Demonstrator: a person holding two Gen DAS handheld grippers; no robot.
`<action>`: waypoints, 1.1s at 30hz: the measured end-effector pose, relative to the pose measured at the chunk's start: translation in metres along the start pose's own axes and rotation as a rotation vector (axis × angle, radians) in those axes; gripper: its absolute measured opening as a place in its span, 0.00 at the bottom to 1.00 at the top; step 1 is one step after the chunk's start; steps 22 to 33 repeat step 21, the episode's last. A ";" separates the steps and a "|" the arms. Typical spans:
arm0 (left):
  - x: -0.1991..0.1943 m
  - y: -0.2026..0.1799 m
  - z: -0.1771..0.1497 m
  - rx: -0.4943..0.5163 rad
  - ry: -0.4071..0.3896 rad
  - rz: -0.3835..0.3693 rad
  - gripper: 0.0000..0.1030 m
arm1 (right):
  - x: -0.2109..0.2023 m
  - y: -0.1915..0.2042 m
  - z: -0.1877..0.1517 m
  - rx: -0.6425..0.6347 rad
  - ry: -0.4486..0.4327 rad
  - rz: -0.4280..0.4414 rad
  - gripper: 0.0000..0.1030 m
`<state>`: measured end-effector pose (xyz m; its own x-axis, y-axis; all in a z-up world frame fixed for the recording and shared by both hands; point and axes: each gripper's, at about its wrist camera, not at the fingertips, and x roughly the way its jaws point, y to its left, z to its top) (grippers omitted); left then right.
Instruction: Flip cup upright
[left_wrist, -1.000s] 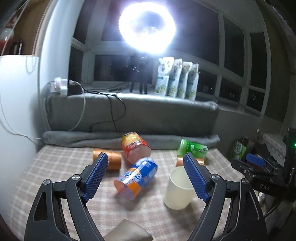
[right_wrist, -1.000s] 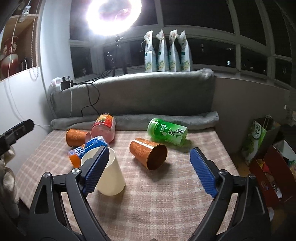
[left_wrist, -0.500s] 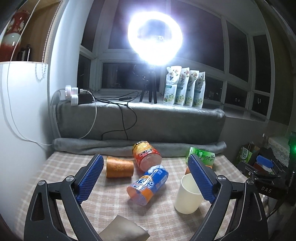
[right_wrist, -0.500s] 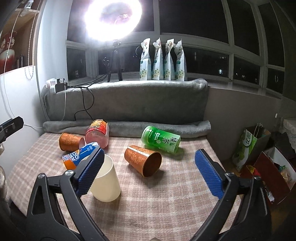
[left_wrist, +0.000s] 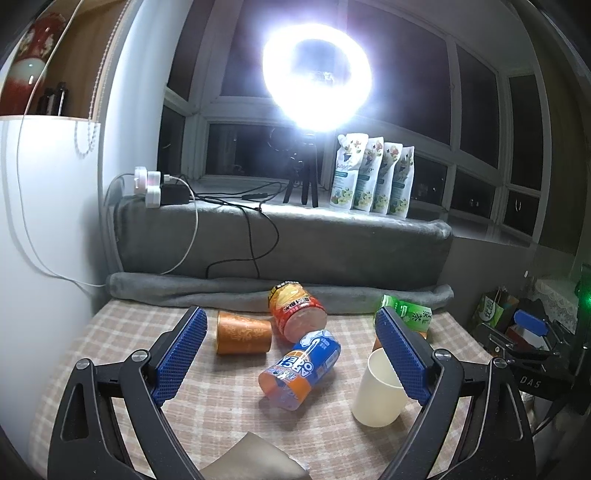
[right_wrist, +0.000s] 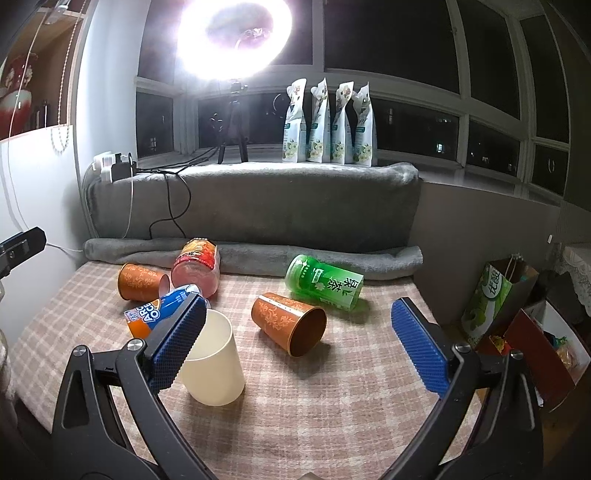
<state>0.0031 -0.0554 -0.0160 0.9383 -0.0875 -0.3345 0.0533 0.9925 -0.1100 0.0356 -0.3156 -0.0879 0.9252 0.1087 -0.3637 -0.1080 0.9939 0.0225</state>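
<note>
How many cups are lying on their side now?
5: left orange cup, red-label cup, blue Oreo cup, middle orange cup, green tea cup. None seems hidden.

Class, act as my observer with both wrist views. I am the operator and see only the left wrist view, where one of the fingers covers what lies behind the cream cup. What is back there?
Observer: An orange patterned cup lies on its side, apart from the cream cup.
Operator: Which way does its mouth face?
Observer: Toward the right wrist camera and a little to the right. Its dark inside shows.
Operator: Does the green bottle touch it?
Observer: The green bottle lies on its side just behind it. I cannot tell whether they touch.
</note>
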 end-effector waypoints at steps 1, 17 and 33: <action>0.000 0.000 0.000 0.001 0.000 0.002 0.90 | 0.001 0.000 0.000 -0.001 0.001 0.000 0.99; 0.002 0.002 0.000 0.004 0.000 0.014 0.90 | 0.006 -0.001 -0.005 -0.002 0.013 0.003 0.99; 0.002 0.002 -0.001 0.005 -0.002 0.017 0.90 | 0.007 0.000 -0.005 -0.003 0.014 0.004 0.99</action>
